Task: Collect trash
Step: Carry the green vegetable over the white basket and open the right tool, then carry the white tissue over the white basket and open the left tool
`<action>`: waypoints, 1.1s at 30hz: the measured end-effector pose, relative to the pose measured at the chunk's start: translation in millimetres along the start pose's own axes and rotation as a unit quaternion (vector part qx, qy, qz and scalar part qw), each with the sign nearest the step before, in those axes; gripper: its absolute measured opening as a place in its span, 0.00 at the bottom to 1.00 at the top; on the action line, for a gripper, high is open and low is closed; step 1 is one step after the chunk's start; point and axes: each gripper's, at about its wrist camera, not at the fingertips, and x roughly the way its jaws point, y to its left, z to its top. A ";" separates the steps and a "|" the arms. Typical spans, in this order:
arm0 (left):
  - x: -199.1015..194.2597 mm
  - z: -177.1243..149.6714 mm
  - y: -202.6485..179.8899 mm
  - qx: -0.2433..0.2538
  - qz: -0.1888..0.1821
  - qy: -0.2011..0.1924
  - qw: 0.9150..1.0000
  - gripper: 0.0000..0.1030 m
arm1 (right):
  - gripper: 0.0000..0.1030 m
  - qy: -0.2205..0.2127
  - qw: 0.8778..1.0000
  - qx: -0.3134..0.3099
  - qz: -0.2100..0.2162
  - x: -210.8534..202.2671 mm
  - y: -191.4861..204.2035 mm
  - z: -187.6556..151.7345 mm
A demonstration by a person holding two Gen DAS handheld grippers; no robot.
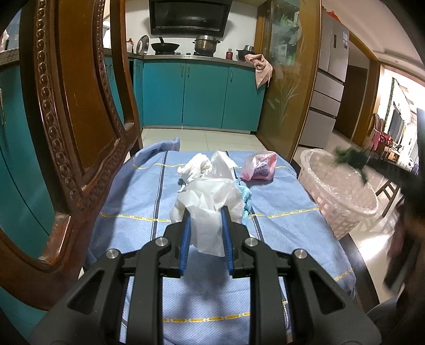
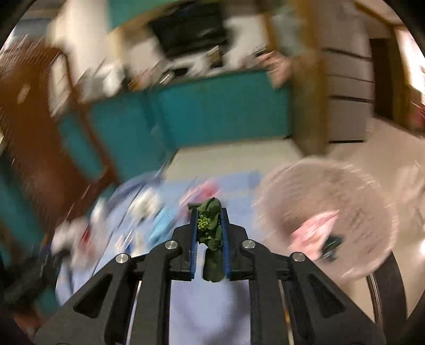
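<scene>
Left gripper jaws clamp a white plastic bag; right gripper jaws pinch a green vegetable scrap

Home kitchen opening onto a dining area. Teal base cabinets under a steel counter, black range hood above a wok and a lidded steel pot on the hob. Tall fridge at right (silver, multi-door). Carved wooden chair back beside a table under a blue striped cloth. Pale tiled floor, glass-panelled wooden door.
</scene>
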 end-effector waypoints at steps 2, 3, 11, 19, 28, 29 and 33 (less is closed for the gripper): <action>1.4 -0.6 -0.6 0.001 0.000 0.002 1.000 0.21 | 0.15 -0.007 0.999 0.035 -0.029 12.0 -37.0 10.2; 2.3 -0.5 -1.4 0.002 0.000 0.003 1.000 0.21 | 0.16 -0.005 0.998 0.046 -0.036 19.0 -49.9 10.7; 7.7 -4.3 -9.9 0.018 -0.001 0.008 1.000 0.21 | 0.74 -0.026 0.982 0.182 -0.041 -2.3 -118.2 3.1; 5.1 10.5 -52.9 0.034 -0.065 -0.004 0.997 0.21 | 0.86 -0.120 0.970 0.199 -0.068 -69.1 -104.2 -14.4; 47.1 91.8 -198.5 0.055 -0.220 -0.017 0.974 0.23 | 0.86 -0.174 0.950 0.243 -0.093 -86.5 -122.6 -18.2; 56.6 99.0 -209.3 0.051 -0.217 -0.009 0.975 0.25 | 0.86 -0.171 0.950 0.242 -0.096 -85.0 -123.6 -18.1; 63.2 93.6 -197.9 0.041 -0.186 0.017 0.981 0.72 | 0.86 -0.112 0.966 0.217 -0.082 -67.8 -127.1 -14.7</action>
